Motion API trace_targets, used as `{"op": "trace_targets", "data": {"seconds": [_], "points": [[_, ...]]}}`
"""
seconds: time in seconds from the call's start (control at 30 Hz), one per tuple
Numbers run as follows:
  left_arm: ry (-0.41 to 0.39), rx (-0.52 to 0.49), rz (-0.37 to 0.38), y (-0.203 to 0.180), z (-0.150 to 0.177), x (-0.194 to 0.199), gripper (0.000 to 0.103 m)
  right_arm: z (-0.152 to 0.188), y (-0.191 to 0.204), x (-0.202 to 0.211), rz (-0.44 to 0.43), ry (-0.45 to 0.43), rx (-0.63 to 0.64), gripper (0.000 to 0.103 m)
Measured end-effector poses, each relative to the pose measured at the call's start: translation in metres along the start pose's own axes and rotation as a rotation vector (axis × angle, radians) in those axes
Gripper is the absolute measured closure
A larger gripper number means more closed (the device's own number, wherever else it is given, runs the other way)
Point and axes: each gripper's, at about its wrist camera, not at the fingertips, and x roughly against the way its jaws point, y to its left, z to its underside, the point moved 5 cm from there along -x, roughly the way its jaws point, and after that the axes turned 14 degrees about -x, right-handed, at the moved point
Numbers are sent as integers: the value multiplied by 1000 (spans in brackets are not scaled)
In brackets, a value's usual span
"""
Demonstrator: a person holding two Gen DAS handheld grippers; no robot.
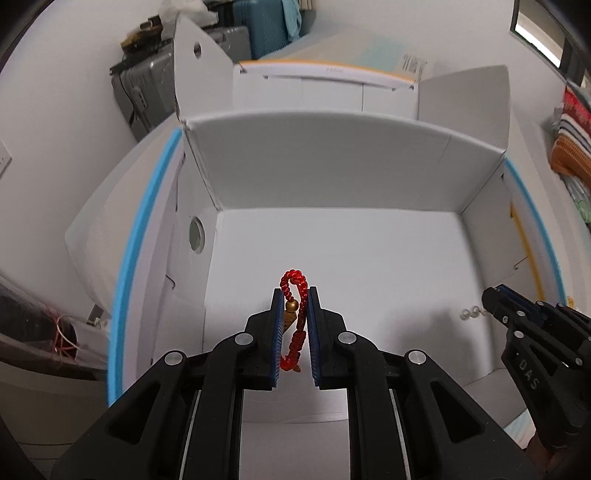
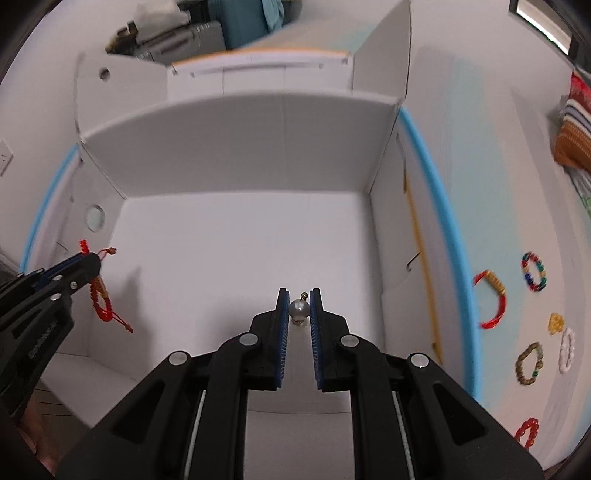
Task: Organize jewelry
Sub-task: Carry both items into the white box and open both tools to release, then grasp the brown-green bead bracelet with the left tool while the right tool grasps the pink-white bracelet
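1. Left gripper (image 1: 295,295): jaws clamped on a red braided bracelet (image 1: 295,314) with a gold bead. Its loop sticks out past the jaw tips; the rest runs back between the blue pads.
2. Right gripper (image 2: 299,297): jaws pinched on a pearl piece (image 2: 299,308). A small gold fitting shows just past the tips.
3. Both grippers point down into an open white box (image 1: 332,166); its bare white floor lies ahead of both sets of jaws.
4. Left view only: pearl beads (image 1: 471,313) stick out at the right gripper's tip (image 1: 489,295), at the far right of the left jaws. So the piece is more than one pearl; the right view shows only a single pearl.
5. Right view only: the red bracelet (image 2: 101,299) hangs below the left gripper (image 2: 86,258) in a loop with a loose tail, at the far left of the right jaws.
6. Right view only: more jewelry lies on the pale worktop (image 2: 498,206) outside the box, well right of the right jaws: a red-and-gold bangle (image 2: 493,299), a multicolour bead bracelet (image 2: 533,271), a small gold piece (image 2: 556,323), a white bracelet (image 2: 567,349), a brown-green bead bracelet (image 2: 529,363) and a red bead bracelet (image 2: 526,432).
7. Left view only: a second white box with an orange edge (image 1: 325,85) stands beyond the first, with suitcases (image 1: 258,29) behind it.
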Motion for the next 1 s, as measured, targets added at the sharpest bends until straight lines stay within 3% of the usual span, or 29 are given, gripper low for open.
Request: {"op": "trace_targets", "data": {"seconds": [0.37, 0.43, 0.57, 0.63, 0.7, 0.8, 1.0], "points": [[-6, 7, 10, 3, 0, -3, 88, 8, 3, -4, 10, -4, 16, 90], [-21, 7, 4, 2, 0, 4, 83, 9, 1, 6, -7, -30, 7, 70], [-78, 16, -17, 1, -2, 25, 59, 2, -7, 32, -34, -88, -10, 56], [-114, 20, -27, -1, -3, 38, 45, 2, -14, 51, -40, -137, -14, 43], [-164, 13, -36, -7, -6, 55, 30, 1, -23, 67, -31, -180, -23, 40], [-215, -2, -37, -19, -9, 75, 17, -1, -42, 90, -8, -255, -46, 29], [-282, -53, -10, -61, -15, 101, 6, -5, -94, 120, 56, -358, -93, 17]]}}
